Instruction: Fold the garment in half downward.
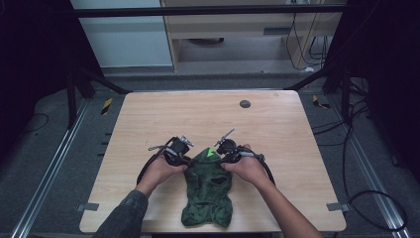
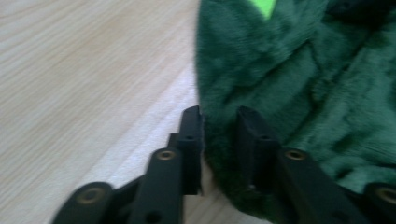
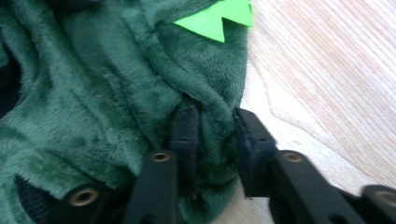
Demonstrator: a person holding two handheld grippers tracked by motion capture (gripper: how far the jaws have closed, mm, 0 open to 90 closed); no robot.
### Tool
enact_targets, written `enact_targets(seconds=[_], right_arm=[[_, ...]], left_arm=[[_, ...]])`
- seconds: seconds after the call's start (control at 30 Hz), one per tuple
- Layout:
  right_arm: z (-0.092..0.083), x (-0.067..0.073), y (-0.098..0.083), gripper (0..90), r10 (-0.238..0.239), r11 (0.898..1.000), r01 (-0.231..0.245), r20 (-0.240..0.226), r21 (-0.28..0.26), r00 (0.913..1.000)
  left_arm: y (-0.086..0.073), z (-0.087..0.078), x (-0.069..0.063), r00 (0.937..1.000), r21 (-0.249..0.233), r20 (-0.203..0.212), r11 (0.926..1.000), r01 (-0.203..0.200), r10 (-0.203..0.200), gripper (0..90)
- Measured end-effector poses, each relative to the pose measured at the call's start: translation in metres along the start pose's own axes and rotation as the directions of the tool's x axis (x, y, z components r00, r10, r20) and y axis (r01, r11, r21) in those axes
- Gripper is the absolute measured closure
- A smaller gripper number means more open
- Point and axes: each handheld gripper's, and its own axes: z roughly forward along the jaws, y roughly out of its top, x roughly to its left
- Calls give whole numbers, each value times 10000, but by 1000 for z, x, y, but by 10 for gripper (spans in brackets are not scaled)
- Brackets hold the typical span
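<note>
A dark green plush garment is laid on the near half of the wooden counter, between the 2 hands, with its lower end reaching almost to the counter's near edge. A bright green jagged felt piece is seen at its far end, and darker openings are seen near its middle. The fabric is fleecy and lies in soft folds.

The garment's left edge is gripped by the left tool. In the left gripper view, a fold of the plush is seen squeezed between the 2 black jaws of that tool, with bare wood to the left of the jaws. The jaws are clenched on the cloth.

The garment's right edge is gripped by the right tool. In the right gripper view, a ridge of the green fabric is pinched between that tool's jaws, the jagged felt piece is seen just beyond them, and pale wood lies to the right.

Each tool is held in 1 hand: the left hand by a dark-sleeved forearm, the right hand by a bare forearm. A black cable is trailed from each tool toward the person.

A small dark round disc is set in the counter near its far edge, well apart from the garment. Grey floor and metal rails are seen around the counter.
</note>
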Motion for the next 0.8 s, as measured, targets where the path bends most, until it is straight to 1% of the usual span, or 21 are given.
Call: enact_targets(seconds=[0.03, 0.1, 0.2, 0.27, 0.37, 0.4, 0.43, 0.47, 0.5, 0.7, 0.77, 0.8], right_arm=[[0, 0, 0, 760, -101, 9999, 101, 2, 18, 9999], [0, 1, 1, 810, -155, 9999, 155, -147, 43, 9998], [0, 2, 1, 844, -367, 9993, 368, -207, 42, 9991], [0, 1, 1, 851, -407, 9992, 407, -223, -17, 9989], [-6, 0, 1, 854, -418, 9985, 410, -222, -366, 9989], [-10, 0, 2, 854, -399, 9980, 388, -216, -501, 9990], [-10, 0, 2, 854, -399, 9980, 388, -216, -501, 9990], [-16, -1, 3, 854, -431, 9969, 414, -232, -676, 9988], [-18, -2, 4, 854, -492, 9964, 477, -199, -706, 9986], [-33, -3, 8, 855, -735, 9913, 705, -227, -1115, 9970], [-36, -3, 8, 855, -740, 9911, 713, -199, -1127, 9971], [-39, -4, 10, 855, -856, 9890, 835, -121, -1219, 9963]], left_arm=[[0, 0, -1, 10000, -13, 25, 10000, -40, 40, 775], [-1, 1, -3, 9999, -48, 149, 10000, -63, 64, 822], [-2, 0, -3, 9997, -73, 262, 10000, -29, 31, 859], [-2, -1, -4, 9998, -25, 210, 10000, -56, 56, 871], [-2, -5, -3, 9999, -147, 111, 9999, -87, 88, 874], [-2, -6, -3, 9999, -241, 131, 9997, -38, 41, 876], [-2, -6, -3, 9999, -241, 131, 9997, -38, 41, 877], [-1, -11, -3, 9999, -417, 115, 9991, -25, 29, 877], [0, -13, -3, 9999, -467, 105, 9989, -42, 47, 877], [4, -23, -2, 9999, -628, -38, 9980, -99, 97, 879], [4, -25, -2, 9999, -668, -78, 9977, -99, 94, 879], [6, -27, -1, 9999, -739, -116, 9972, -68, 60, 878]])
